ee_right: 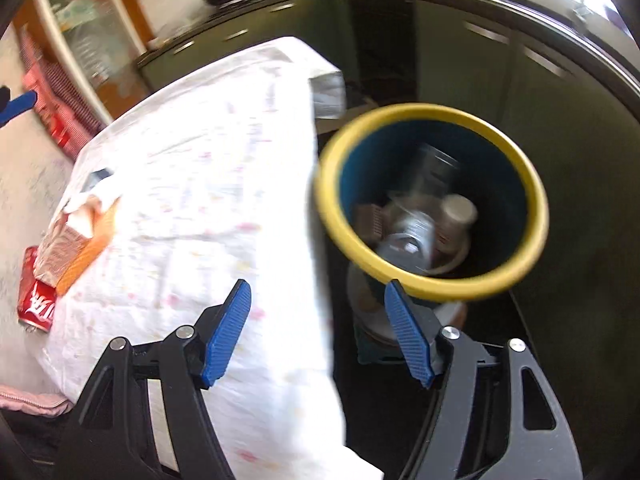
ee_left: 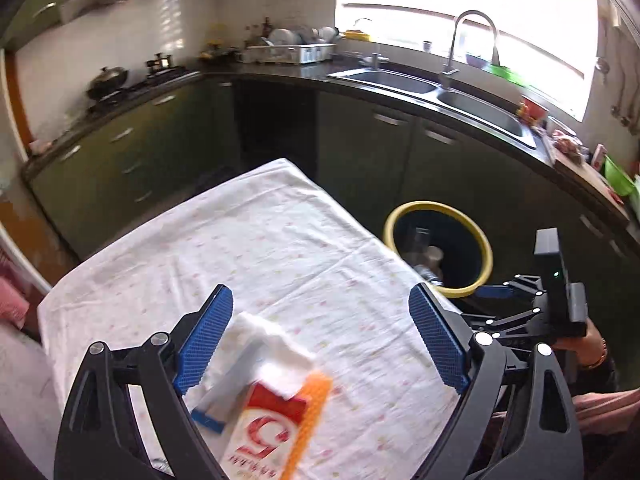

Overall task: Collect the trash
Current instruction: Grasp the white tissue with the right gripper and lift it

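A white and red carton (ee_left: 264,428) with an orange edge lies with a white tissue (ee_left: 276,344) on the cloth-covered table (ee_left: 248,248). My left gripper (ee_left: 320,336) is open just above and around them, touching nothing I can see. In the right wrist view the same carton (ee_right: 72,236) lies at the table's left edge with a red can (ee_right: 36,300) beside it. My right gripper (ee_right: 316,312) is open and empty, over the table's right edge, next to the yellow-rimmed blue bin (ee_right: 432,128). The bin (ee_left: 440,208) holds a clear bottle (ee_right: 412,232) and a paper cup (ee_right: 460,208).
Dark green kitchen cabinets (ee_left: 120,152) run behind and to the right, with a double sink (ee_left: 432,92) and tap. A stove with a wok (ee_left: 108,80) stands at the back left. The right gripper's body (ee_left: 552,300) shows at the table's right.
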Demonstrator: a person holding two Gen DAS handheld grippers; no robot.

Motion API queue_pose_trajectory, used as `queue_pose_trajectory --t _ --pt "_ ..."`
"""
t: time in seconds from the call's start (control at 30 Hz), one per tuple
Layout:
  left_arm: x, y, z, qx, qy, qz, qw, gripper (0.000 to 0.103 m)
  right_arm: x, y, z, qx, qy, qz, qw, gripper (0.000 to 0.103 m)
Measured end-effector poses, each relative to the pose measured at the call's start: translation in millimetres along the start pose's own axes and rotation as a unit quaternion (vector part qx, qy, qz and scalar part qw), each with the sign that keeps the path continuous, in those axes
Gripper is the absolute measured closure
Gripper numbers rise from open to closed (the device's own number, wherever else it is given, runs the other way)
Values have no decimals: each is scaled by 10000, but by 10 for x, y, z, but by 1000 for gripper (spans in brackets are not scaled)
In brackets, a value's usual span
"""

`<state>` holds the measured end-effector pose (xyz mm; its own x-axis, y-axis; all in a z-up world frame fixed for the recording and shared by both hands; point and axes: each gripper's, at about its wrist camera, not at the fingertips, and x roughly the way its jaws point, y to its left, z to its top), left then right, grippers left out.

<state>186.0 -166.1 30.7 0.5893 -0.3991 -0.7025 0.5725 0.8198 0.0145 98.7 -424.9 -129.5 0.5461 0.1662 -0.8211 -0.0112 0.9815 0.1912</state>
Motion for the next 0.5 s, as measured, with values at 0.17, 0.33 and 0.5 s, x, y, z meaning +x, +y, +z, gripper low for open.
queue_pose_trajectory --t 0.17,0.33,0.5 --pt "-403 579 -523 -462 -74 687 9965 13 123 683 247 -753 87 462 9961 37" --pt "-639 956 -1030 -987 14 844 9915 13 99 1398 384 -1501 171 1156 9817 37" --pt "-731 1221 -1352 -1345 66 896 9868 13 99 1859 422 -2016 294 1276 9707 37"
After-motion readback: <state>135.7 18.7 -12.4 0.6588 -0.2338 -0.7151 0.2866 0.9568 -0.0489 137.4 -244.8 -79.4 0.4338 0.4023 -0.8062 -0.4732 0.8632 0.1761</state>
